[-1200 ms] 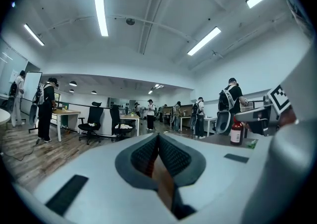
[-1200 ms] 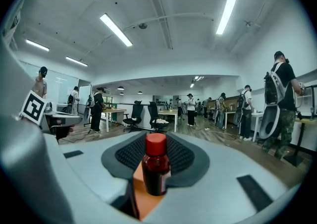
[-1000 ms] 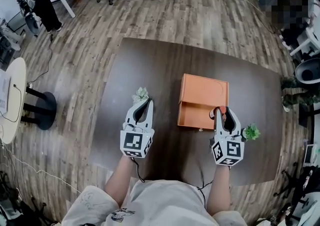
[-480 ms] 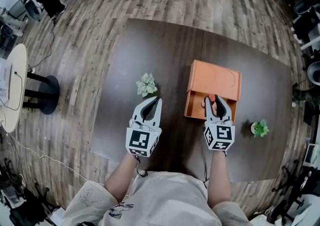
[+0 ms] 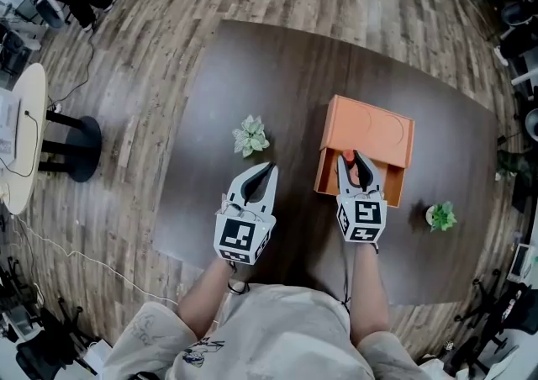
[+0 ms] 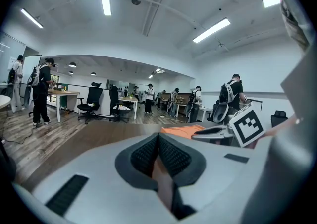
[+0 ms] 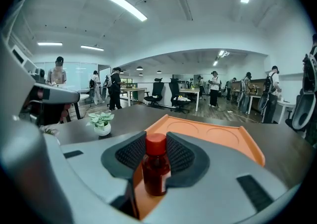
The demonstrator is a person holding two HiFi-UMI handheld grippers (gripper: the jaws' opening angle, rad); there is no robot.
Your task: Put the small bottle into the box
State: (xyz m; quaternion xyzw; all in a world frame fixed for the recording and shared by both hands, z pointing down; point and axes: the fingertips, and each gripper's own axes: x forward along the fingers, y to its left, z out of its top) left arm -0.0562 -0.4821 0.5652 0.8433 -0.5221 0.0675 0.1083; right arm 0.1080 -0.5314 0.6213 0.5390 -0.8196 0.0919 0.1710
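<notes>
Fingers [image 7: 182, 157] of right gripper [image 5: 356, 170] clamped on small bottle [image 7: 156, 171], red-capped, upright, over near open section of orange box [image 5: 378, 128]; left gripper [image 5: 266, 172] at left, jaws together, empty; carry apparently complete, set-down and release inside box judged outstanding.

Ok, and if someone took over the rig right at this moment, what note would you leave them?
The left gripper is shut and empty, over the table, apart from the box.
The right gripper is shut on the bottle, upright, red cap up.
The bottle is over the box's open front part; I cannot tell whether it touches the bottom.
Done: bottle picked up and brought to the box.
Left: set it down inside, open the jaws, withdraw.
</notes>
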